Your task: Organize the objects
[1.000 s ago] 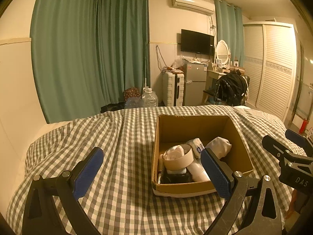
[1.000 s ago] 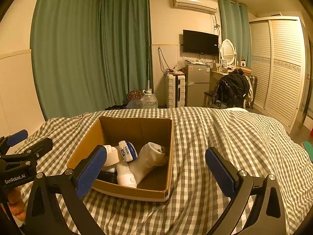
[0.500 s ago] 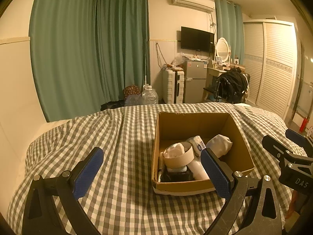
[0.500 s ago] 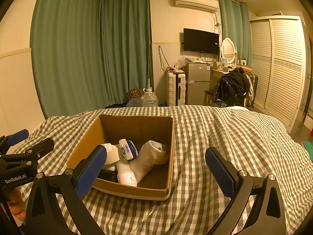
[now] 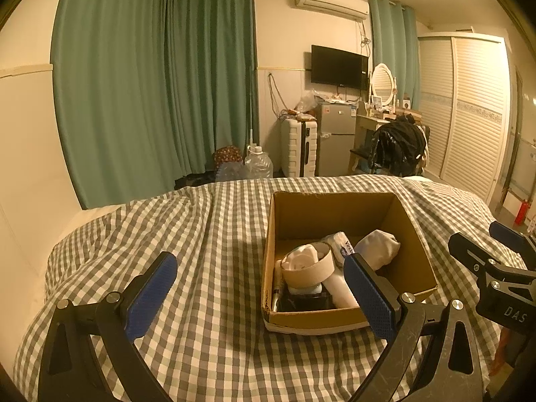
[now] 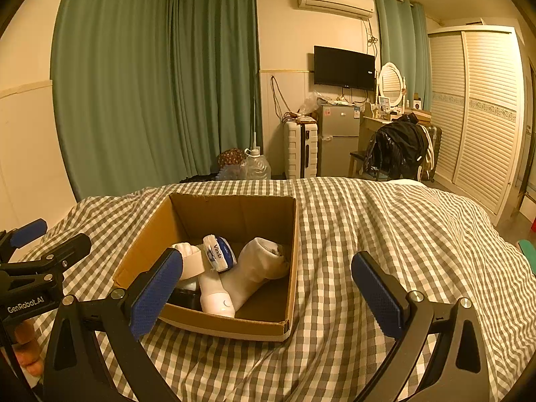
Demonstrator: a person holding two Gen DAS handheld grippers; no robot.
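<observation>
An open cardboard box [image 5: 415, 234] [image 6: 144, 254] sits on the checked bedspread. In it lie a roll of tape [image 5: 306, 273], a white sock bundle [image 5: 378, 251] [image 6: 258, 268], a tissue packet [image 6: 217, 253], a white bottle [image 6: 214, 296] and a dark object [image 5: 308, 301]. My left gripper [image 5: 258, 294] is open and empty, held above the bed just in front of the box's left side. My right gripper [image 6: 268, 288] is open and empty, in front of the box's right side. Each gripper shows at the edge of the other's view.
The checked bedspread [image 5: 201, 234] [image 6: 385, 234] covers the whole bed. Beyond its far edge are green curtains [image 5: 150, 83], water jugs [image 5: 258, 164], a white suitcase [image 5: 298, 147], a small fridge [image 5: 335, 137] and a chair with a black jacket [image 5: 398, 147]. A wardrobe [image 6: 479, 110] stands at right.
Both views have shifted slightly: the box sits a little lower and closer in frame. Box contents and both open grippers are unchanged.
</observation>
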